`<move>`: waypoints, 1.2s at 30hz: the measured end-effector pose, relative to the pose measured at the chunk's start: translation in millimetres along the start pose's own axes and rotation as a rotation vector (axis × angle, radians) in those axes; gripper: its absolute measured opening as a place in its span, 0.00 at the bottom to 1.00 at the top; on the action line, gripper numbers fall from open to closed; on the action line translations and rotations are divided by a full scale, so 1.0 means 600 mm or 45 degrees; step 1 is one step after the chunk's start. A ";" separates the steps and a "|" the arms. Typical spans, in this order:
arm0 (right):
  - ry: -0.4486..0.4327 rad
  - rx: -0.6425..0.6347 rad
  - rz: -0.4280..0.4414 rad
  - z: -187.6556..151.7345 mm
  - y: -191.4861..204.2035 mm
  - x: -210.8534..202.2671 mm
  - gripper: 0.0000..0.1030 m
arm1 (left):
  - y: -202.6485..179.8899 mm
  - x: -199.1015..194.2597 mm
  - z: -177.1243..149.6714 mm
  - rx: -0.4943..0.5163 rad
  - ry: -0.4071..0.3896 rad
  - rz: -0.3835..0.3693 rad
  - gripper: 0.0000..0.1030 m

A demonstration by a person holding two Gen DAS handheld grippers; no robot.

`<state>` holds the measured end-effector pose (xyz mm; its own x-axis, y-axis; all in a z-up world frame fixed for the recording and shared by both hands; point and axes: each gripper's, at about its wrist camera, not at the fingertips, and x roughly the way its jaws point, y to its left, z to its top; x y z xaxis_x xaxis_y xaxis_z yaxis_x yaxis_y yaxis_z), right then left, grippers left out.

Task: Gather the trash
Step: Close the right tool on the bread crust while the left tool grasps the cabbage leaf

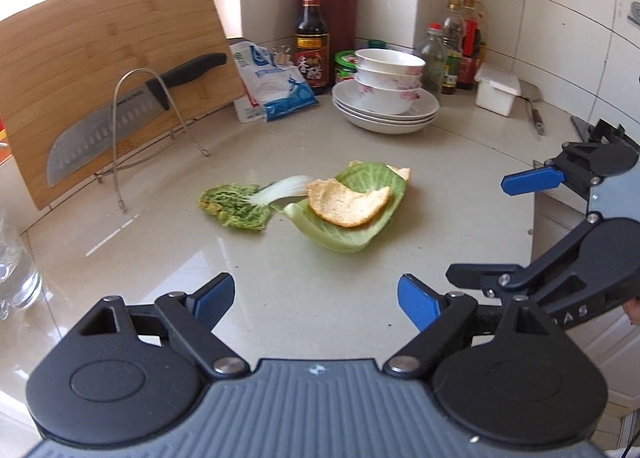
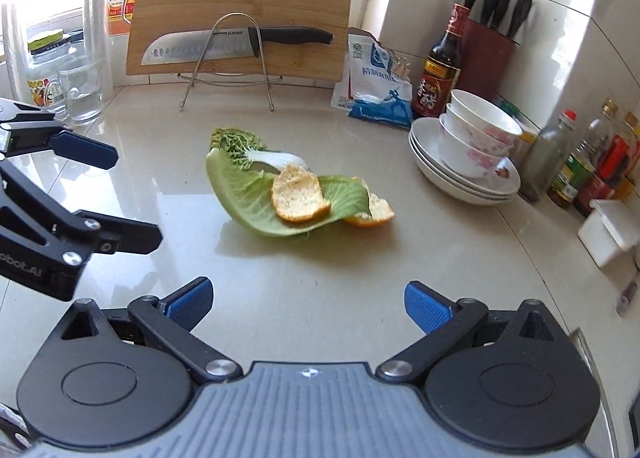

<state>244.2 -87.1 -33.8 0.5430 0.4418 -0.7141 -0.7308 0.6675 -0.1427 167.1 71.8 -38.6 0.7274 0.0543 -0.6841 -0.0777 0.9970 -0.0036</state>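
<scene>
scraps waiting, nothing picked up yet
both the left gripper and right gripper hang spread apart; ahead lies a cabbage leaf with peel, likely grabbed next.

A home kitchen is shown. A bamboo cutting board is propped on a wire rack with a knife laid across it. A knife block, what appear to be sauce bottles and stacked bowls on plates are ranged along the tiled wall on the table.
</scene>
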 end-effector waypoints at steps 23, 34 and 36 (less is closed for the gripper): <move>0.066 -0.147 0.244 0.100 -0.010 0.214 0.84 | 0.028 0.071 0.023 -0.059 0.102 0.035 0.86; 0.086 -0.124 0.268 0.097 -0.015 0.230 0.77 | 0.026 0.082 0.023 -0.039 0.117 -0.014 0.86; 0.090 -0.140 0.240 0.097 -0.015 0.229 0.68 | 0.025 0.082 0.024 -0.034 0.114 -0.016 0.86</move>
<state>349.5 2.5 -90.5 0.3651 0.5069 -0.7808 -0.8593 0.5063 -0.0731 211.5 90.2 -62.0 0.6644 0.0355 -0.7465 -0.0881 0.9956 -0.0311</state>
